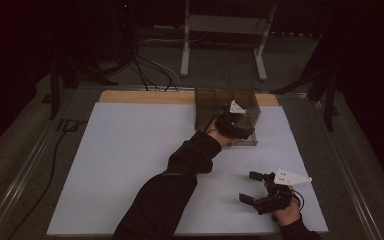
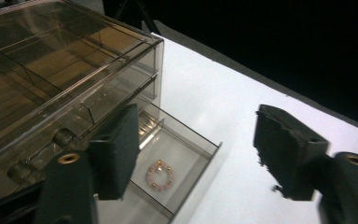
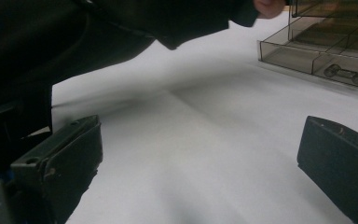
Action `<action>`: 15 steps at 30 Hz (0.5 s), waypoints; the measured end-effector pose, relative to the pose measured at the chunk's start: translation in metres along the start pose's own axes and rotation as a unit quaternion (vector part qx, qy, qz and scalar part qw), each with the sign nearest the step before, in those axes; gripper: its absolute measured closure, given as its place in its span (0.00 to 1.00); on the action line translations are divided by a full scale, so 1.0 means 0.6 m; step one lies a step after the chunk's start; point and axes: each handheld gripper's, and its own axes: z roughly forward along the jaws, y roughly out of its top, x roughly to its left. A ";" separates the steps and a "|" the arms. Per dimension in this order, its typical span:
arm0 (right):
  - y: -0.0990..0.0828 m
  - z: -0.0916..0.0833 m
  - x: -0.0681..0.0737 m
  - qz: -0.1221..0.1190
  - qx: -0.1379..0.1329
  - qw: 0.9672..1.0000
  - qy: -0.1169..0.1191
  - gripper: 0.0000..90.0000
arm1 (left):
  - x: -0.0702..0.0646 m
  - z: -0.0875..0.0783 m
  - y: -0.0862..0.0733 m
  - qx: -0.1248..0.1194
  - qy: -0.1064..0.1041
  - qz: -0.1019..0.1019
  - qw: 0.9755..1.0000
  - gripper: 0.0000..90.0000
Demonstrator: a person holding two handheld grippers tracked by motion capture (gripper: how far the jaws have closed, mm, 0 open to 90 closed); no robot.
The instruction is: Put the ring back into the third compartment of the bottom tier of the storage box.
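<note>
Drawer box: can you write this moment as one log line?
left gripper: open, above pulled-out drawer | bead bracelet: inside drawer | right gripper: open, idle

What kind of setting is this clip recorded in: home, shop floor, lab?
Most likely a lab or recording studio, not a home. A white table sits amid dark curtained surroundings, loose cables trail over the floor behind it, and a metal stand stands beyond. On the table is a smoky clear drawer box.

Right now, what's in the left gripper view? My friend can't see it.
A small pink bead bracelet lies in the open bottom drawer of a smoky clear box. The left gripper hangs open above it, over a white table.
</note>
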 end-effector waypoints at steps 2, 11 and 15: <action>0.000 0.000 0.000 -0.001 0.000 1.000 0.000 0.00 | 0.000 -0.008 0.000 0.000 -0.003 -0.009 1.000 0.30; 0.000 0.001 0.000 -0.002 0.004 1.000 -0.002 0.00 | 0.000 -0.046 -0.006 0.000 -0.022 0.002 1.000 0.18; 0.000 0.000 0.001 -0.003 0.004 1.000 -0.003 0.00 | 0.001 -0.057 -0.006 0.008 -0.040 -0.005 0.999 0.05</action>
